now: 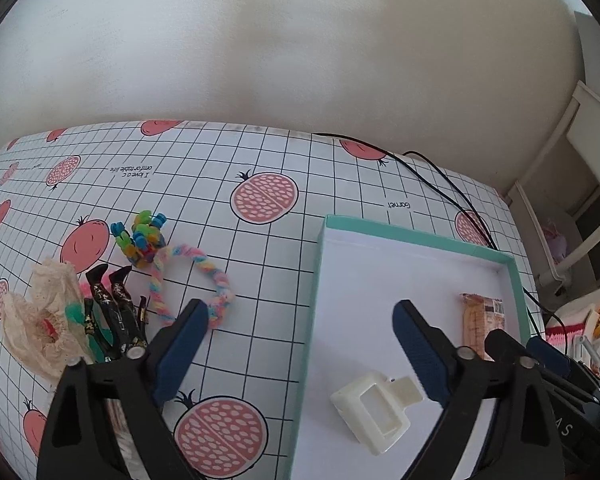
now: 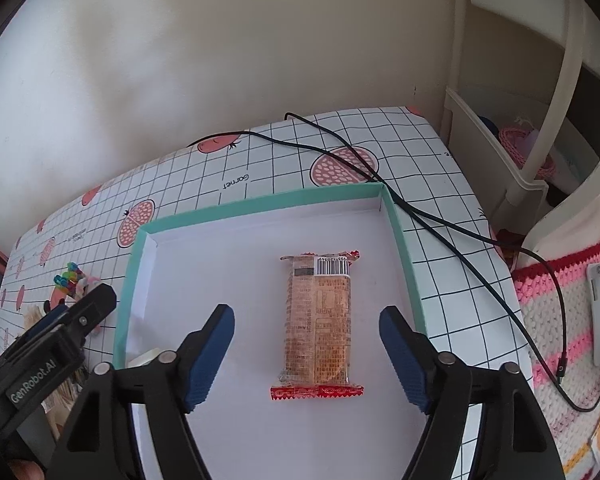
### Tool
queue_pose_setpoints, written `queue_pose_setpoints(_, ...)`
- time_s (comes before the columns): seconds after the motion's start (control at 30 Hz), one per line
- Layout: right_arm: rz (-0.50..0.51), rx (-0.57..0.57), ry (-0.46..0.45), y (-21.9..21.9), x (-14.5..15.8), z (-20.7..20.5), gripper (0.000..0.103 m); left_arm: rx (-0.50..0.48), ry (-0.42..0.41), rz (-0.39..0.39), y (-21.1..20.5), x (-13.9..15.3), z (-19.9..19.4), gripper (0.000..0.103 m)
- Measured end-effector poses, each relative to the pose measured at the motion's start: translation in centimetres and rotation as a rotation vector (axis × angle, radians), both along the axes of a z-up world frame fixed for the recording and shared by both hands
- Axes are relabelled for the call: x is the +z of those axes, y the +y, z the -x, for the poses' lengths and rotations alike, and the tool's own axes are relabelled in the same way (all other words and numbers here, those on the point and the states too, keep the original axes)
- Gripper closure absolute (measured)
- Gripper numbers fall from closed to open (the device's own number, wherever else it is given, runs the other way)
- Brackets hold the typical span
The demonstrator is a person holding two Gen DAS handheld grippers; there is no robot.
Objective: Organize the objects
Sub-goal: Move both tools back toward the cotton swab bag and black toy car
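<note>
- Left gripper (image 1: 300, 344) wide open, empty, straddling the tray (image 1: 416, 236) edge; right gripper (image 2: 306, 354) open too, hovering over the snack (image 2: 318, 320)
- Risk: closing the right gripper crosswise could crush the crackers; slick wrapper may slip
- Inside tray: snack, white clip (image 1: 374, 410), apart from each other
- On counter (image 1: 260, 264), left of tray, unsorted: braid (image 1: 192, 276), bead toy (image 1: 142, 238), lace (image 1: 40, 320), dark clips (image 1: 116, 308)
</note>
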State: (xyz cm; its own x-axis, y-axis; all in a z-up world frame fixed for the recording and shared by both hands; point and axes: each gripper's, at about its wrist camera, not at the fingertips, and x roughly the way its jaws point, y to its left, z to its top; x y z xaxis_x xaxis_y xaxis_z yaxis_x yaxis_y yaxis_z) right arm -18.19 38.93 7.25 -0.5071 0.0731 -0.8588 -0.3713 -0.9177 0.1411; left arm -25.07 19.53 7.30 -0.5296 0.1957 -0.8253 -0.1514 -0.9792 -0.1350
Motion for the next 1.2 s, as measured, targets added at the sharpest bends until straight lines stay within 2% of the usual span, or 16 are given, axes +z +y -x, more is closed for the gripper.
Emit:
queue_pose_setpoints(0.13,-0.004,-0.002,0.007,-0.1,0.1,0.0,0.005,0.029,0.018,-0.006,-0.5,0.2,0.1,0.000)
queue_pose_setpoints(0.2,-0.007,-0.003,0.017,-0.1,0.2,-0.1,0.000,0.032,0.021,-0.007,-0.6,0.3,0.1,0.000)
queue_pose_setpoints(0.47,-0.008,-0.001,0.024,-0.4,0.7,0.0,0.000,0.035,0.037,-0.028,-1.0,1.1,0.1,0.000)
queue_pose_setpoints(0.67,0.011,0.026,0.067,-1.3,3.0,-0.3,0.000,0.021,0.047,-0.020,-2.5,3.3,-0.7,0.000)
queue_pose_setpoints(1.0,0.008,0.149,0.172,-5.4,9.0,-1.5,0.000,0.076,0.068,-0.016,-9.4,8.9,-3.3,0.000)
queue_pose_setpoints(1.2,0.003,0.235,0.209,-8.4,10.9,-2.8,0.000,0.128,0.067,-0.026,-13.7,10.4,-5.3,0.000)
